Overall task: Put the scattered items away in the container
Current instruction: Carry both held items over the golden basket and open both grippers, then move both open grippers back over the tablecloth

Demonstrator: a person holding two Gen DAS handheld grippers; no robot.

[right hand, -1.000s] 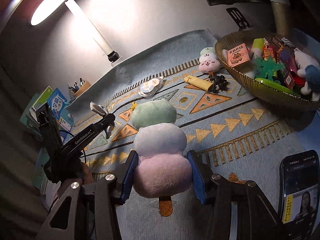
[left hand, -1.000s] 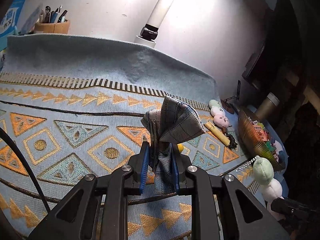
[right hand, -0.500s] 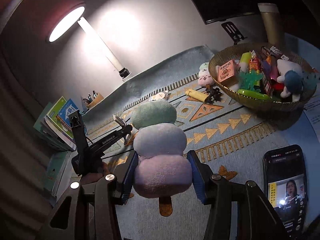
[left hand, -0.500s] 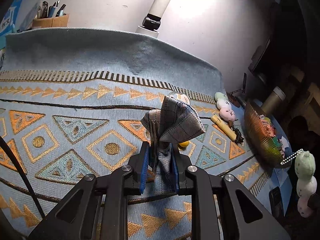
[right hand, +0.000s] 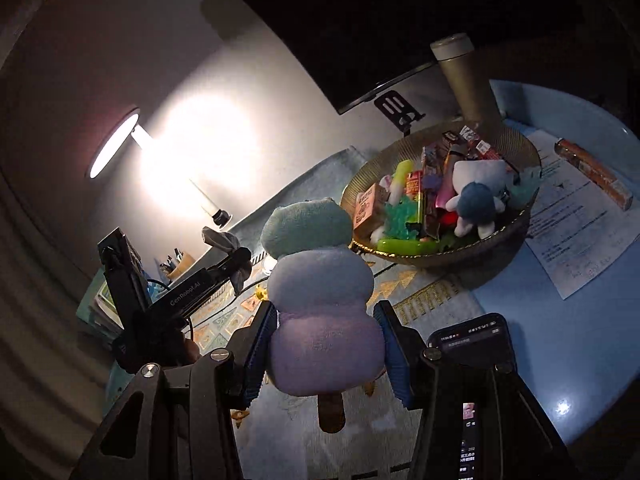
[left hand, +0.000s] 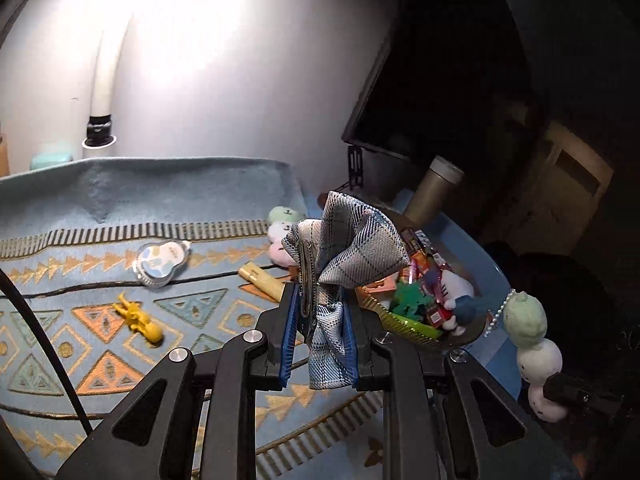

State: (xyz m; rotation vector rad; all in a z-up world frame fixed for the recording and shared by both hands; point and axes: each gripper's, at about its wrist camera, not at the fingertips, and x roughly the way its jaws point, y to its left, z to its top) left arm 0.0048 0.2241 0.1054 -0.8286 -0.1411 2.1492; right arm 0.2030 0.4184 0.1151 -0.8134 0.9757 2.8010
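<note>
Surface: we record a woven blue mat (left hand: 120, 196) with orange triangle bands, laid over a glossy blue tabletop (right hand: 580, 320).
Room: dim; a lit lamp (right hand: 114, 144) glares on the pale wall behind the mat.
Left gripper (left hand: 318, 320): we note its blue pads clamped on a plaid fabric bow (left hand: 352, 248), soft, folded, with a metal clip.
Right gripper (right hand: 326, 344): closed on a three-ball plush skewer (right hand: 320, 288), fuzzy green, white and pink, with a brown stick hanging below the pads.
Container: a ribbed golden bowl (right hand: 516, 224), heaped with toys, ahead and right of both claws.
Left view only: a yellow figure (left hand: 138, 318), a blister pack (left hand: 162, 260) and a yellow tube (left hand: 260, 280), ahead-left of the claw.
Right view only: a phone (right hand: 476, 344), a printed sheet (right hand: 580, 224).
</note>
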